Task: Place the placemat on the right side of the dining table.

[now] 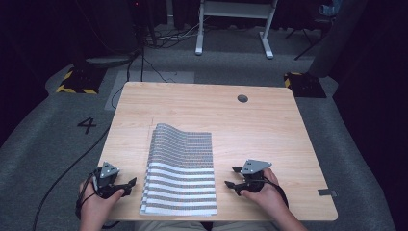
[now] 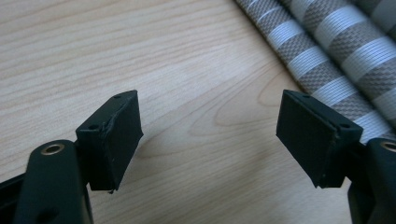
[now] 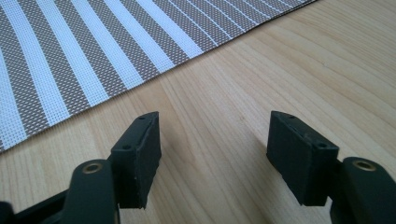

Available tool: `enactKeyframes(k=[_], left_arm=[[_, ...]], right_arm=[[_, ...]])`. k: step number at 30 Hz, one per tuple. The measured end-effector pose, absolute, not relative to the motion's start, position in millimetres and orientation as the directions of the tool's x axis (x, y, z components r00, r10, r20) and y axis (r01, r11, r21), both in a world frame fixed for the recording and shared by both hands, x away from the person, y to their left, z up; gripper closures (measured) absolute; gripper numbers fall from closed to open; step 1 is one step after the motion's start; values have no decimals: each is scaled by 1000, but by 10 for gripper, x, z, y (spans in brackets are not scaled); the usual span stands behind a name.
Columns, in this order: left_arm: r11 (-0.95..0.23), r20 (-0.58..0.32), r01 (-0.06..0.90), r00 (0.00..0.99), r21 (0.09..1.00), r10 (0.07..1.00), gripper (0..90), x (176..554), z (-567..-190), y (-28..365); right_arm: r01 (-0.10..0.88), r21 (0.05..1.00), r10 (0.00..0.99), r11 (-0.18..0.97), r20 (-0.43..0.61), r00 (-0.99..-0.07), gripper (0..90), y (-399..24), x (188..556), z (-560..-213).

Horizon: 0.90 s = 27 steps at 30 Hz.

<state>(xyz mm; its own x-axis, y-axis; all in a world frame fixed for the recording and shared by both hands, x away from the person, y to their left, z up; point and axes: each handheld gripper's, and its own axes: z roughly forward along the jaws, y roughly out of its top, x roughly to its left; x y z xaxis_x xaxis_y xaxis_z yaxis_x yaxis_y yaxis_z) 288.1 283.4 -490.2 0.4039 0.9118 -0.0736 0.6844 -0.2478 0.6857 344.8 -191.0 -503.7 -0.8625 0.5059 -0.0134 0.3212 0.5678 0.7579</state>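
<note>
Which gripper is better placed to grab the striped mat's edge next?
Probably left: the left gripper, jaws open, sits nearer the striped mat than the right gripper, also open, with bare table between.

Only thing I can read from here is a black "4" [image 1: 87,125] marked on the grey floor [image 1: 48,144].

Lab-like studio, dark curtains, grey carpet [image 1: 48,144], hazard-taped stand bases [image 1: 77,82], floor cables [image 1: 168,36]
</note>
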Motion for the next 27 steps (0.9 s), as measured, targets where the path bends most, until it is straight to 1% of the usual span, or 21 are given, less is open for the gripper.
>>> enactKeyframes(k=[3, 5, 7, 8, 9, 10, 12, 15, 16, 18, 19, 21, 23, 27], left_arm=[[-213, -112, 686, 397, 696, 911, 229, 2826, -4777, 2831], [-215, -106, 681, 397, 700, 912, 246, 2809, -4742, 2817], [-255, -68, 663, 419, 704, 905, 263, 2781, -4642, 2762], [-255, -68, 663, 419, 704, 905, 281, 2781, -4642, 2762], [-275, -53, 645, 441, 713, 896, 304, 2777, -4596, 2721], [-277, -52, 639, 446, 717, 894, 319, 2780, -4582, 2703], [-278, -55, 635, 452, 721, 891, 345, 2785, -4573, 2685], [-293, -60, 624, 481, 724, 875, 373, 2821, -4573, 2656], [-307, -55, 626, 490, 717, 870, 373, 2845, -4584, 2637], [-312, -54, 627, 494, 714, 868, 380, 2850, -4587, 2628], [-314, -68, 626, 509, 713, 858, 410, 2861, -4594, 2608], [-314, -70, 624, 512, 715, 856, 422, 2868, -4598, 2594], [-329, -65, 616, 528, 716, 847, 437, 2891, -4605, 2555], [-346, -48, 597, 543, 724, 838, 439, 2993, -4677, 2514]], right_arm=[[327, 758, 511, 564, -9, -860, 361, -1911, 3448, -5036], [330, 758, 515, 563, -9, -857, 370, -1908, 3444, -5035], [333, 763, 524, 554, -9, -852, 426, -1900, 3434, -5036], [333, 763, 524, 554, -9, -852, 426, -1900, 3434, -5036], [343, 753, 524, 562, -3, -852, 532, -1877, 3413, -5009], [351, 744, 523, 568, 2, -852, 531, -1846, 3397, -4990], [325, 758, 500, 566, -2, -866, 549, -1775, 3379, -4932], [308, 776, 472, 550, 16, -882, 551, -1688, 3361, -4853], [293, 789, 441, 540, 31, -897, 547, -1598, 3353, -4778], [294, 788, 432, 541, 40, -901, 545, -1551, 3345, -4747], [264, 789, 396, 554, 29, -918, 542, -1460, 3365, -4712], [274, 788, 395, 552, 43, -918, 542, -1411, 3366, -4700], [262, 784, 366, 563, 48, -929, 539, -1273, 3387, -4685], [260, 778, 356, 572, 51, -933, 539, -1147, 3385, -4667]])
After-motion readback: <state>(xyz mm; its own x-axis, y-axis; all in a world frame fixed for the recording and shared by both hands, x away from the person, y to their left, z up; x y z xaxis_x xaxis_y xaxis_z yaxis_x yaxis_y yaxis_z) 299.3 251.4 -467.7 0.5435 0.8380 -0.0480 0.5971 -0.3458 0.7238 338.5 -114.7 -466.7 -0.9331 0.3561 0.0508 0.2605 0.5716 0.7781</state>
